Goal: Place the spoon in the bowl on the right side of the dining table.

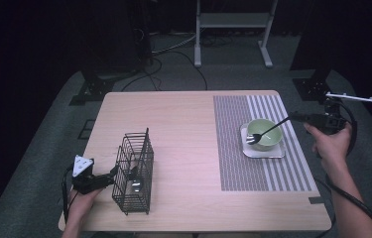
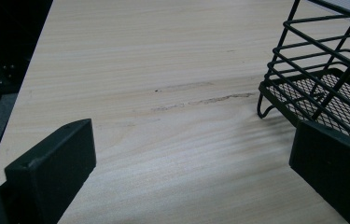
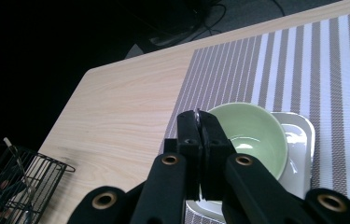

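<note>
At the left of the pale wooden bench (image 1: 183, 124) our left hand-held gripper (image 1: 108, 179) sits low against the near-left side of the black wire cutlery basket (image 1: 135, 173), which stands upright with a mesh floor. In the left gripper view its jaws stand wide apart, with bare bench between them and one corner of the basket (image 2: 317, 79) just ahead of the right-hand jaw; we cannot tell whether that jaw touches the wire.

Further right, on the striped grey placemat (image 1: 233, 148), a pale green bowl (image 1: 264, 134) rests on a white square tray (image 1: 265, 151). Our right hand-held gripper (image 3: 199, 140) has its jaws pressed together on the handle of the dark slim fork (image 1: 267, 131), whose tines hang over the bowl's near-left rim. The fork's long axis runs from the gripper at the far right down and leftward (so it already points towards the basket). The basket lies well apart to the left and nearer us, so the right arm carries the fork that way.
</note>
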The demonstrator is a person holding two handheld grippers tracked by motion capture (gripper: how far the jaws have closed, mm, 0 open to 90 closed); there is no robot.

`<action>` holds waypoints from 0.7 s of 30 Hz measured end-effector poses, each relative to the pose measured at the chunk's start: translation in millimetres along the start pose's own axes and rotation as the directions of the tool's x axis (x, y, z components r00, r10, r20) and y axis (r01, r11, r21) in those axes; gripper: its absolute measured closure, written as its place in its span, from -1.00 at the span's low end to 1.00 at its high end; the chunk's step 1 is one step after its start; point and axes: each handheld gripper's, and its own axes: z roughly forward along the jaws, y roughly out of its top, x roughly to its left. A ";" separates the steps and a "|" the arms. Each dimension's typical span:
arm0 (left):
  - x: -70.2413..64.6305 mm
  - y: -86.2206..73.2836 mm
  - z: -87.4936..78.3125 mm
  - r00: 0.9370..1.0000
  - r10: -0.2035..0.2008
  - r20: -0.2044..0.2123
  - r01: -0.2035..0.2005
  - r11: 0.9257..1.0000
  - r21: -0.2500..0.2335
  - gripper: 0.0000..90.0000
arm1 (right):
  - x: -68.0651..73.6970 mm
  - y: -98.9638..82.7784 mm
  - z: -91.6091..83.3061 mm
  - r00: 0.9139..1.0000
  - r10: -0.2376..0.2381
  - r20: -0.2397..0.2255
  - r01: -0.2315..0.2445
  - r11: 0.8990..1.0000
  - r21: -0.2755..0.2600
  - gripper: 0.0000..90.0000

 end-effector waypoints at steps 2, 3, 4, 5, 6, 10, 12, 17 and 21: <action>0.0 0.0 0.0 1.000 0.000 0.000 0.000 1.000 0.000 -1.00 | -0.5 0.8 -0.9 1.000 0.003 0.002 -0.003 1.000 -0.001 0.96; 0.0 0.0 0.0 1.000 0.000 0.000 0.000 1.000 0.000 -1.00 | -1.3 1.5 -1.5 1.000 0.005 0.005 -0.004 1.000 -0.004 0.97; 0.1 0.0 0.1 1.000 -0.002 0.000 0.002 1.000 0.000 -1.00 | -3.5 2.6 -3.1 1.000 0.010 0.009 -0.010 1.000 -0.009 0.97; 0.1 0.0 0.1 1.000 -0.002 0.000 0.002 1.000 0.000 -1.00 | -3.5 2.6 -3.1 1.000 0.010 0.009 -0.010 1.000 -0.009 0.97; 0.0 0.1 0.1 1.000 -0.001 0.000 0.001 1.000 0.000 -1.00 | -4.5 3.0 -3.8 1.000 0.014 0.011 -0.013 1.000 -0.012 0.97; -0.2 0.1 0.1 1.000 0.002 -0.002 -0.002 1.000 0.002 -1.00 | -10.4 4.2 -7.9 0.999 0.030 0.025 -0.030 0.999 -0.029 0.96; 0.0 0.0 0.0 1.000 -0.001 -0.001 0.001 1.000 -0.001 -1.00 | -11.6 4.4 -8.3 0.999 0.033 0.031 -0.032 0.999 -0.031 0.96; -0.1 0.0 0.0 1.000 0.002 0.000 -0.002 1.000 -0.002 -1.00 | -17.6 5.0 -9.2 0.997 0.049 0.052 -0.047 0.998 -0.042 0.97; 0.5 0.1 0.3 1.000 -0.009 0.000 0.009 1.000 -0.001 -1.00 | -21.7 4.9 -7.8 0.996 0.060 0.066 -0.057 0.997 -0.042 0.96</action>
